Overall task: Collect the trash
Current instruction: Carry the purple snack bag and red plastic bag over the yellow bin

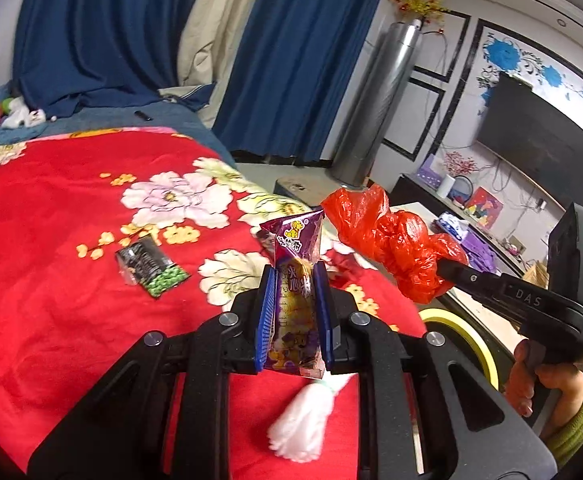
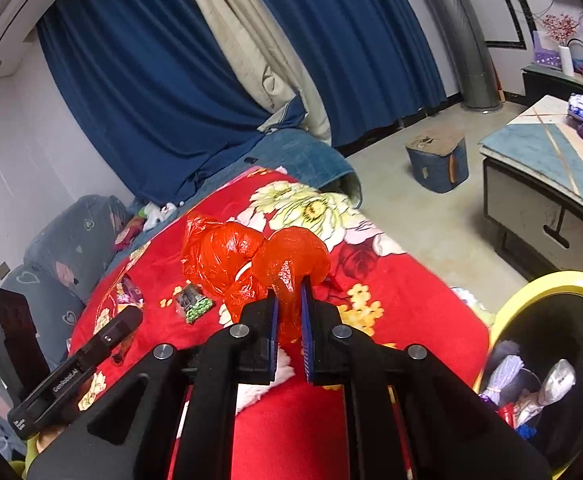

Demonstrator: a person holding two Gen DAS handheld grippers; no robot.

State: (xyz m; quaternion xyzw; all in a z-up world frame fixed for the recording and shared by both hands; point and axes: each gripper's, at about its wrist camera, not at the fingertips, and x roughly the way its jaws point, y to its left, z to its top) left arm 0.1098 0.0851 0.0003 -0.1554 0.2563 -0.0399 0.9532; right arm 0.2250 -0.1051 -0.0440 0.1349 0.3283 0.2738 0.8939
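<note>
My left gripper [image 1: 294, 276] is shut on a purple snack wrapper [image 1: 296, 264] that stands upright between its blue pads, above the red flowered blanket [image 1: 51, 240]. To its right, the right gripper [image 1: 449, 268] holds a crumpled red plastic bag [image 1: 391, 248]. In the right wrist view that gripper [image 2: 290, 296] is shut on the red plastic bag [image 2: 251, 264], which bulges in front of the pads. A black and green snack packet [image 1: 151, 270] lies flat on the blanket, the same packet [image 2: 193, 304] showing beyond the bag. A white tassel-like scrap [image 1: 303, 428] lies below the left gripper.
A black bin with a yellow rim [image 2: 547, 292] stands at the bed's right edge with wrappers inside. A blue stool [image 2: 437, 164] and a low cabinet [image 2: 547, 200] stand on the floor. Blue curtains [image 1: 91, 32] hang behind the bed; pillows [image 2: 71, 248] lie at its head.
</note>
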